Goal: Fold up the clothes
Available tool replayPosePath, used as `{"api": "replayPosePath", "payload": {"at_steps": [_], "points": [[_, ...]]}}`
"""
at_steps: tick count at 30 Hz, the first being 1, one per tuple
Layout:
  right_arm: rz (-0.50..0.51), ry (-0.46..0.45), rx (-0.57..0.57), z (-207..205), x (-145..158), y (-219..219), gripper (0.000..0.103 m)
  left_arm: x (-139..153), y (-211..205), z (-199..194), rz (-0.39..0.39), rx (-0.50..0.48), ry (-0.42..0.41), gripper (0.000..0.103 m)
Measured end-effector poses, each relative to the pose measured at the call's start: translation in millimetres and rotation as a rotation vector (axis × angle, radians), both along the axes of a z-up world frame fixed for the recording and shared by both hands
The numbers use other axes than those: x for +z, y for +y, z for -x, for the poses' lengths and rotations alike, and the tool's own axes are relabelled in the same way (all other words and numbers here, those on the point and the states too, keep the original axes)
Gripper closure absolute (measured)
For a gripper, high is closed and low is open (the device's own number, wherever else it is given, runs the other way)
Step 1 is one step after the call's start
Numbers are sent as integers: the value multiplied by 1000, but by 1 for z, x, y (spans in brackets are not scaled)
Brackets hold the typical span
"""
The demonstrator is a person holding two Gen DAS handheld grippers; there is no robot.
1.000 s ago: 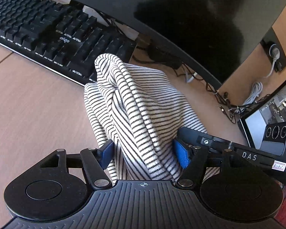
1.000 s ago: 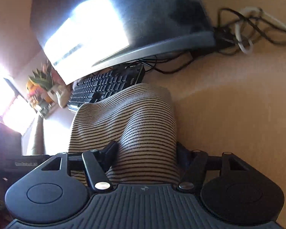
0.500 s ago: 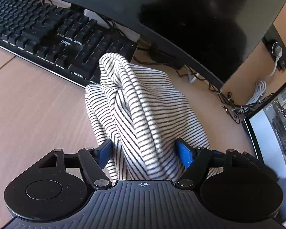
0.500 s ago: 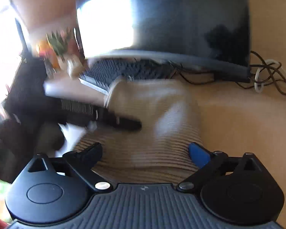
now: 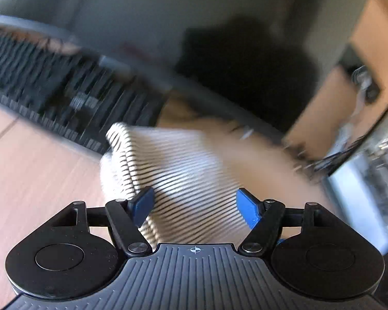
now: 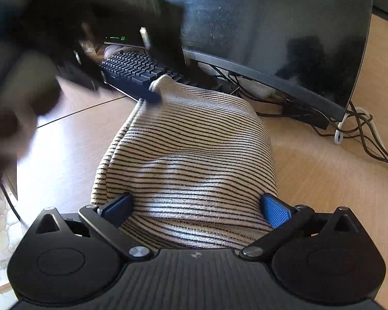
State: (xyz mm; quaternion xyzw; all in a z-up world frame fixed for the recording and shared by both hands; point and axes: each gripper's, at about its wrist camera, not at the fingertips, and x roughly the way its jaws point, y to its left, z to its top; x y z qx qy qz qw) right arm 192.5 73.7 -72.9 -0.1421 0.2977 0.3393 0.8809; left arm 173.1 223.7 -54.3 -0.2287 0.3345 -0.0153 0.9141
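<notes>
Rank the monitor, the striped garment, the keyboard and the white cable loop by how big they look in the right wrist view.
1. monitor, though the frame cuts it off
2. striped garment, which nearness to the camera enlarges
3. keyboard, partly hidden by a blurred dark shape
4. white cable loop

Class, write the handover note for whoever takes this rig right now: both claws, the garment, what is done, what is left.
Left claw: open, fingers either side of the striped garment; view blurred.
Right claw: open wide, the same cloth between its pads, ungripped.
Garment: a bunched mound on the wooden desk, by the keyboard and monitor.
Done: gathered, no neat fold.
Left: regrip, flatten, fold.
</notes>
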Motion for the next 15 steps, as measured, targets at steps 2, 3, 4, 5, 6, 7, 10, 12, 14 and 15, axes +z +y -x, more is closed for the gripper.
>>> {"api": "replayPosePath", "payload": {"at_steps": [2,3,4,5,6,7,10,12,14,15], "points": [[-54,34,-16,-2,4,-9,0,-2,-3,3,-34,5,-15,36],[-84,58,-29,-3,7,-16,0,1,-5,5,-44,15,-19,36],[-111,79,-43,-2,9,-26,0,4,-8,8,-57,30,-26,36],[-137,99,-56,-2,11,-36,0,8,-11,12,-73,49,-35,34],[-154,113,-75,-2,13,-45,0,13,-14,19,-95,71,-48,24],[-165,120,-94,0,14,-55,0,17,-19,31,-120,94,-58,16],[-189,134,-140,7,20,-84,0,30,-41,70,-195,162,-80,7],[-219,131,-148,15,24,-103,0,38,-60,99,-223,210,-75,3],[-247,126,-151,23,30,-118,0,44,-78,123,-242,273,-72,0],[-252,121,-150,28,31,-124,0,47,-87,135,-252,305,-71,0]]}}
